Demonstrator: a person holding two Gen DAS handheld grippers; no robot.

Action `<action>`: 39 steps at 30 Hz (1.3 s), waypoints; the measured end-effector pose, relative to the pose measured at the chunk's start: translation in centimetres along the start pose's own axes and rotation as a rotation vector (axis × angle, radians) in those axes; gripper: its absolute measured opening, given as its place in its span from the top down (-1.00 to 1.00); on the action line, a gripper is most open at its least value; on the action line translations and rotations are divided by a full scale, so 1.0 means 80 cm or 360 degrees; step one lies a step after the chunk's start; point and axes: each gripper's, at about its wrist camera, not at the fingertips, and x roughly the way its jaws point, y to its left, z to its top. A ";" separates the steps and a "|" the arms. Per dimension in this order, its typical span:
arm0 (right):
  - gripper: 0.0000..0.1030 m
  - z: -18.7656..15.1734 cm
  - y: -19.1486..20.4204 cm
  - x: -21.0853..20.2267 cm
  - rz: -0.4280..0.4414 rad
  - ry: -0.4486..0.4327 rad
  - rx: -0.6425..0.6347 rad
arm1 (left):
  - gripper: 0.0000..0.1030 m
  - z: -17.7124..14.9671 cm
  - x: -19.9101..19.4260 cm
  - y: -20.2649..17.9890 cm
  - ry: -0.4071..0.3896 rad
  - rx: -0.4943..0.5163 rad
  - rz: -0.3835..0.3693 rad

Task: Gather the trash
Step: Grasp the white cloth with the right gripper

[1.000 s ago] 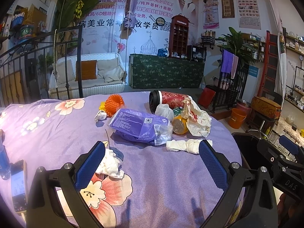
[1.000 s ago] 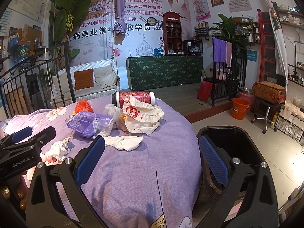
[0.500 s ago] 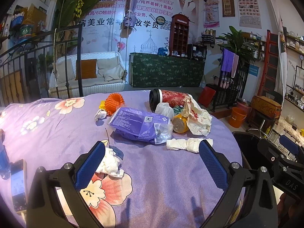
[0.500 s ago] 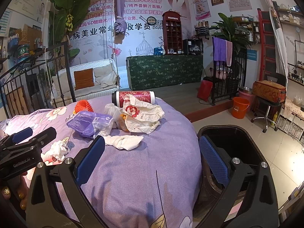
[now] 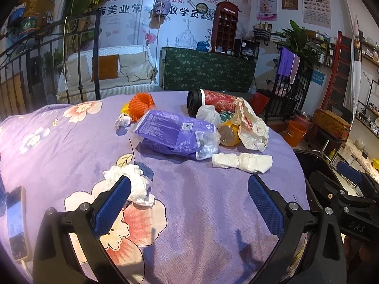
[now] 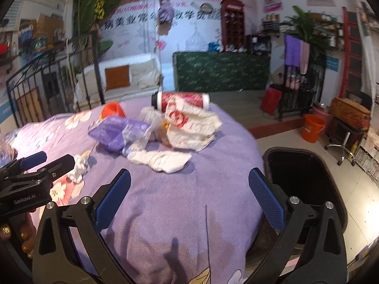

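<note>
Both grippers, left (image 5: 189, 198) and right (image 6: 189, 195), wide and empty; trash heaped mid-bed (image 5: 201, 224), tissue (image 5: 132, 184) at left fingertip, bin (image 6: 305, 182) off right edge: best straddle tissue fully before closing.

Bare purple bedspread (image 5: 201, 213) lies open near both grippers; farther off, the folded tissue (image 5: 241, 162), purple packet (image 5: 175, 137) and crumpled bag (image 5: 251, 130) crowd the way.

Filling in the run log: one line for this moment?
left gripper: open, empty | right gripper: open, empty | crumpled tissue: beside left jaw | bin: open, right of bed
</note>
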 end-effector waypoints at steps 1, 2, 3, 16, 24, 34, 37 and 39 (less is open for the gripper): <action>-0.91 0.002 0.001 0.013 0.0054 0.0057 0.0000 | -0.89 0.000 0.002 0.003 0.0025 -0.0004 -0.0004; -0.91 0.004 0.002 0.020 0.0085 0.0081 -0.0005 | -0.89 -0.002 0.005 0.006 0.0051 -0.0006 -0.0008; -0.91 0.006 0.004 0.028 0.0120 0.0105 -0.0021 | -0.89 -0.002 0.006 0.009 0.0068 -0.0008 -0.0010; -0.91 0.043 0.050 0.125 0.0238 0.0414 -0.0465 | -0.88 -0.001 0.022 0.021 0.0211 -0.0018 -0.0047; -0.70 0.051 0.057 0.174 0.0258 0.0560 -0.0552 | -0.88 0.001 0.031 0.026 0.0263 0.0003 -0.0080; 0.09 0.046 0.055 0.193 0.0269 0.0610 -0.0501 | -0.88 0.001 0.046 0.032 0.0318 -0.0023 -0.0143; 0.31 0.048 0.049 0.194 0.0281 0.0594 -0.0453 | -0.88 0.000 0.049 0.031 0.0329 -0.0016 -0.0145; 0.44 0.050 0.041 0.191 0.0293 0.0582 -0.0426 | -0.88 0.000 0.051 0.032 0.0334 -0.0021 -0.0150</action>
